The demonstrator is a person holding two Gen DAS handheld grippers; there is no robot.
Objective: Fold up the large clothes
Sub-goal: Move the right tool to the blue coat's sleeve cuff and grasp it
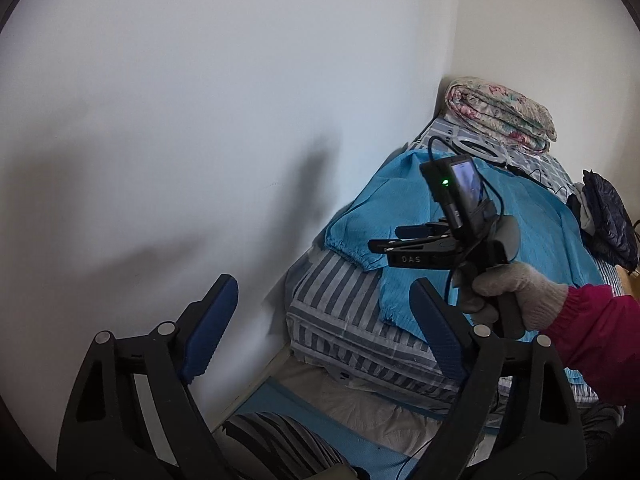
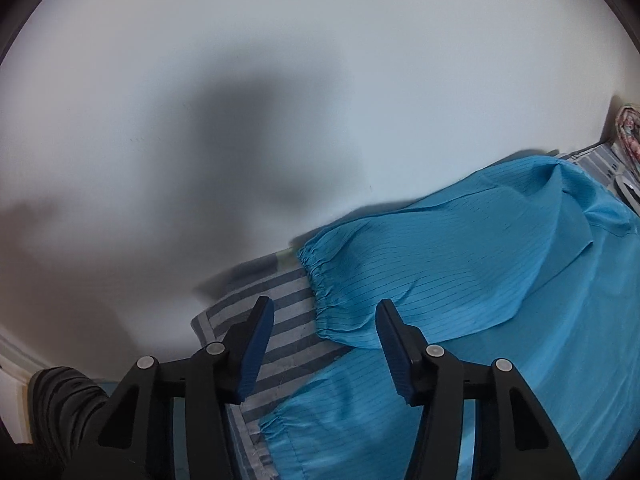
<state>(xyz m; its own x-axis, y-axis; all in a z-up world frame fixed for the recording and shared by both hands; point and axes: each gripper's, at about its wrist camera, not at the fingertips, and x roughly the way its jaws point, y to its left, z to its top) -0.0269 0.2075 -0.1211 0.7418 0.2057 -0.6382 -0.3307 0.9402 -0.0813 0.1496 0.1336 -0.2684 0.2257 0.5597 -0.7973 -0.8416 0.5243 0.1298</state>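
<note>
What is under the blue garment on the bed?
The blue garment lies spread on a grey-and-white striped sheet, which shows past the sleeve cuff. Whatever sits beneath the middle of the garment is covered and cannot be seen.

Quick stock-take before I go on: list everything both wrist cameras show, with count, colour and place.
garment: one, bright blue, spread on the bed, elastic-cuffed sleeve folded across it
bed sheet: one, grey-and-white striped, under the garment
quilt: one, floral pink, rolled in the wall corner
dark jacket: one, navy, at the bed's far edge
cable: black, on the bed near the quilt
wall: white, beside the bed
right gripper: open, above the sleeve cuff
left gripper: open, holding nothing
gloved hand: one, grey glove, magenta sleeve, holding the right gripper
</note>
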